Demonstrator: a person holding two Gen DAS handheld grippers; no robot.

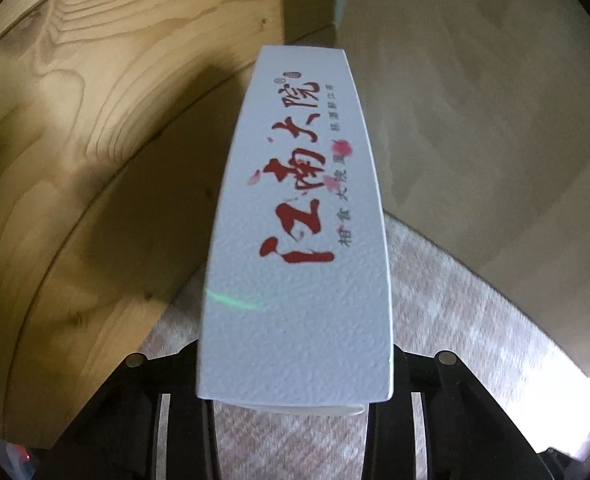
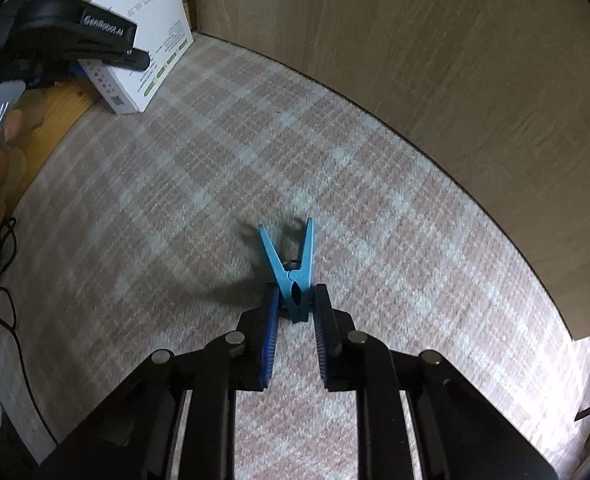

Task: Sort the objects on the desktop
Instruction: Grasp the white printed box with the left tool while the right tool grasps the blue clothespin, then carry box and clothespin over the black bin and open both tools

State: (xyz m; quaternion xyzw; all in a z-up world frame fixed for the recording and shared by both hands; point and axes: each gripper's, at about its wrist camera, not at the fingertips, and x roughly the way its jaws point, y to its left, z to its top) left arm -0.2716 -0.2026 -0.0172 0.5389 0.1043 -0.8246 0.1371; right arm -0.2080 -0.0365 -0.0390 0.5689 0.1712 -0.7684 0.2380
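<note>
In the left wrist view a long white box (image 1: pixel 295 232) with red calligraphy fills the middle. My left gripper (image 1: pixel 293 392) is shut on its sides and holds it pointing at the corner where two wooden panels meet; the fingertips are hidden under the box. The same box (image 2: pixel 143 48) and left gripper (image 2: pixel 135 58) show at the upper left of the right wrist view. My right gripper (image 2: pixel 295 300) is shut on the jaw end of a blue clothespin (image 2: pixel 293 272) just above the checked tablecloth (image 2: pixel 215 160).
A pine board (image 1: pixel 75 140) stands at the left and a pale wooden panel (image 1: pixel 495 120) at the right and back; the panel also shows in the right wrist view (image 2: pixel 435 80). A thin black cable (image 2: pixel 3 264) lies at the cloth's left edge.
</note>
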